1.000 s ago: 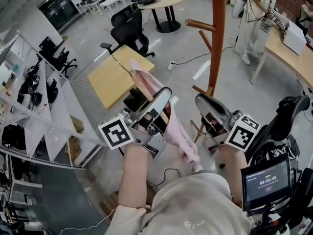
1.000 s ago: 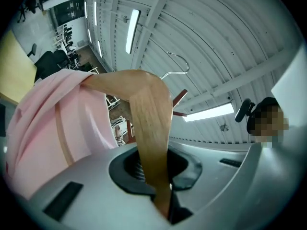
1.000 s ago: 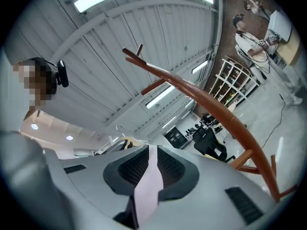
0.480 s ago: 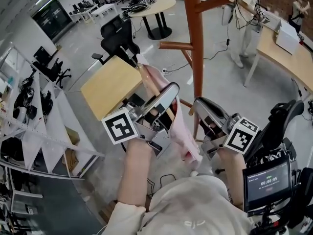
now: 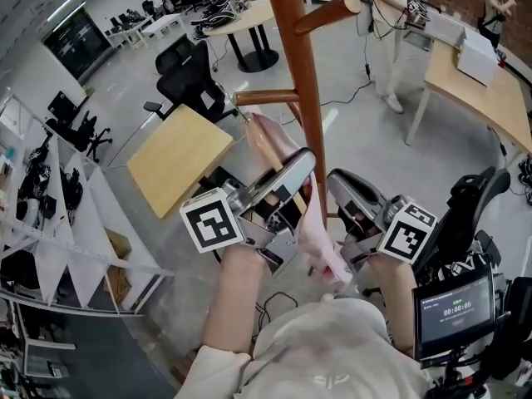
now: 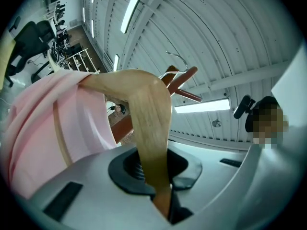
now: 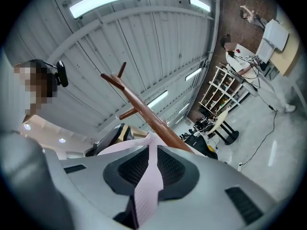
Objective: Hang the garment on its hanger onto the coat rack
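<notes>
The left gripper [image 5: 298,166] is clamped on the wooden hanger [image 6: 149,123] and the right gripper [image 5: 339,183] pinches the pink garment [image 5: 320,243] (only a fold of it), both held just beside the coat rack [image 5: 301,73].

One garment [image 6: 41,126], one hanger [image 6: 147,116], one coat rack [image 5: 304,86]

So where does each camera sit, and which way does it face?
Head view: on the person's head, facing steeply down at the coat rack; shows forearms and the left hand-held gripper and right hand-held gripper.
Left gripper view: on the left one, facing up at the ceiling, jaws shut on the hanger; person's head at right.
Right gripper view: on the right one, facing up, jaws shut on the garment; head at left.
Shared: all three show coat rack and garment.
</notes>
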